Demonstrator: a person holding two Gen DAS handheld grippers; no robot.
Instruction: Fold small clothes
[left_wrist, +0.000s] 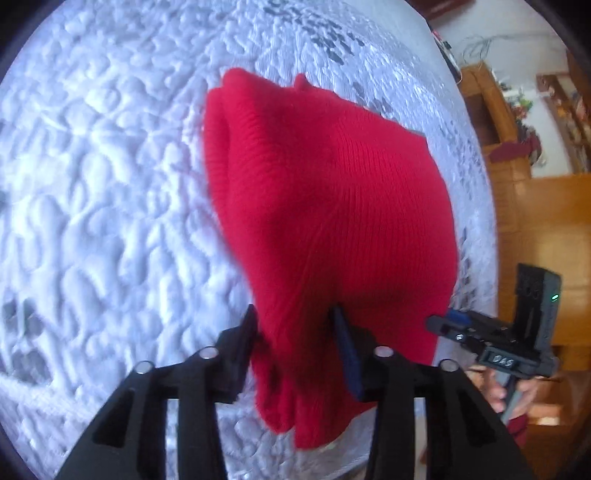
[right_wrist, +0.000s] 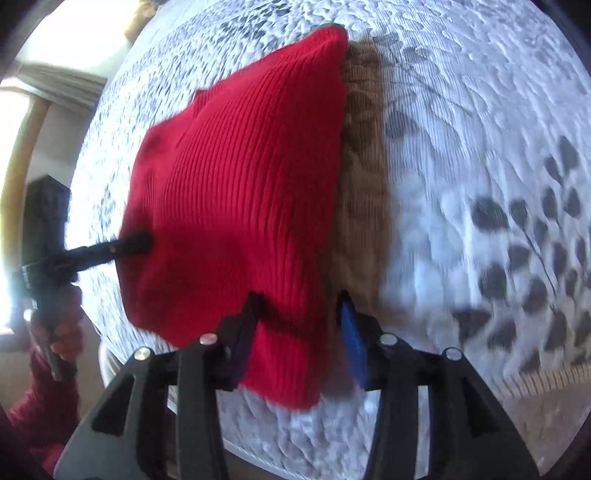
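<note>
A red ribbed knit garment (left_wrist: 325, 206) hangs lifted above a white quilted bedspread (left_wrist: 92, 184). My left gripper (left_wrist: 295, 325) is shut on one near edge of it, with fabric bunched between the fingers and drooping below. My right gripper (right_wrist: 301, 306) is shut on the other near edge of the red garment (right_wrist: 240, 192). The left gripper (right_wrist: 129, 245) also shows in the right wrist view, pinching the garment's left edge. The right gripper (left_wrist: 454, 326) shows at the right of the left wrist view. The garment's far edge rests toward the bedspread.
The bedspread (right_wrist: 461, 147) has a grey leaf print (right_wrist: 517, 240) on the right. A brown shadow (right_wrist: 362, 192) falls beside the garment. Wooden furniture (left_wrist: 517, 206) stands beyond the bed's edge. The person's hand in a red sleeve (right_wrist: 55, 332) holds the left gripper.
</note>
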